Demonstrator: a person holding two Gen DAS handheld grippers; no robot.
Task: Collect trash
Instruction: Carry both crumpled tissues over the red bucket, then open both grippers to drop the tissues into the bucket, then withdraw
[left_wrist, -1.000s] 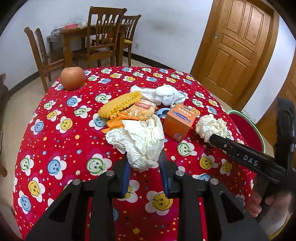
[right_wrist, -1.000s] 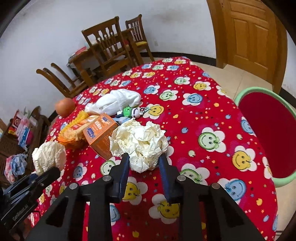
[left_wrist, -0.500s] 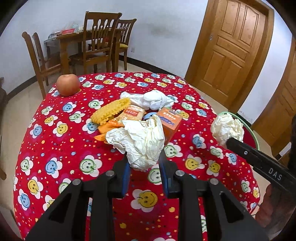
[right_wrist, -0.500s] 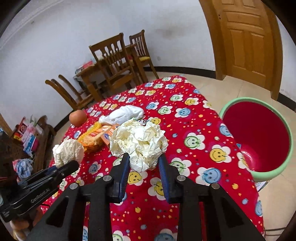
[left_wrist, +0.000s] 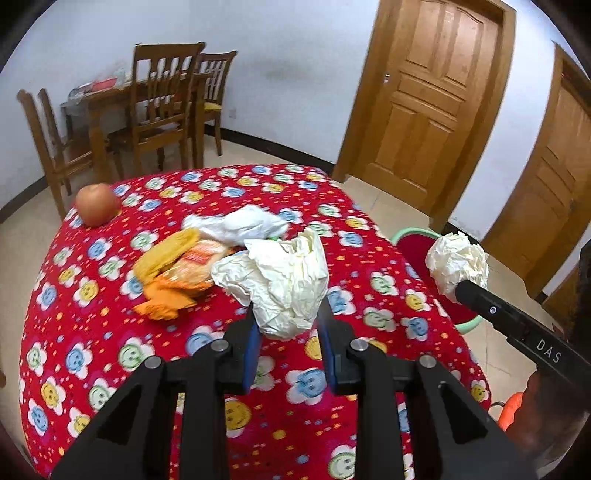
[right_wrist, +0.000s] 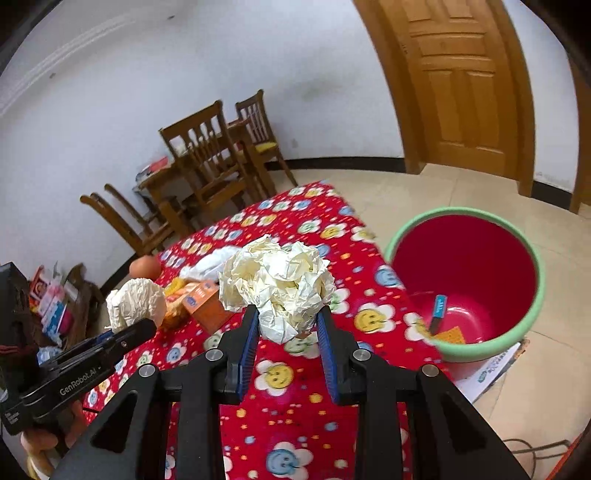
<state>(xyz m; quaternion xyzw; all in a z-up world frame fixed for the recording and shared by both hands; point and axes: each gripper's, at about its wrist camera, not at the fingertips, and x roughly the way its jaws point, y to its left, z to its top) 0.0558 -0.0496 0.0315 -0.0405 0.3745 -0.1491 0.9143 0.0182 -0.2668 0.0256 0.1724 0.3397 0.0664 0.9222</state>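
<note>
Red smiley-print cloth is covering the table (left_wrist: 92, 332), with wooden doors standing behind. At 6 o'clock the left gripper (left_wrist: 286, 325) is clenching a crumpled paper wad (left_wrist: 280, 280) above the cloth, jaws narrowly apart. At 3 o'clock the right gripper (right_wrist: 286, 325) is gripping a rounder paper ball (right_wrist: 277, 280), hovering near the red bin (right_wrist: 532, 325). Neither wad is showing any clear long axis.

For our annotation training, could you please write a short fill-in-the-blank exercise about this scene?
1. Each gripper is shut on a crumpled ball of ____.
2. The bin with the green rim is ____ inside.
3. The apple rests on the ____.
4. The right gripper holds its paper ball beside the ____.

Answers: paper; red; tablecloth; bin
</note>
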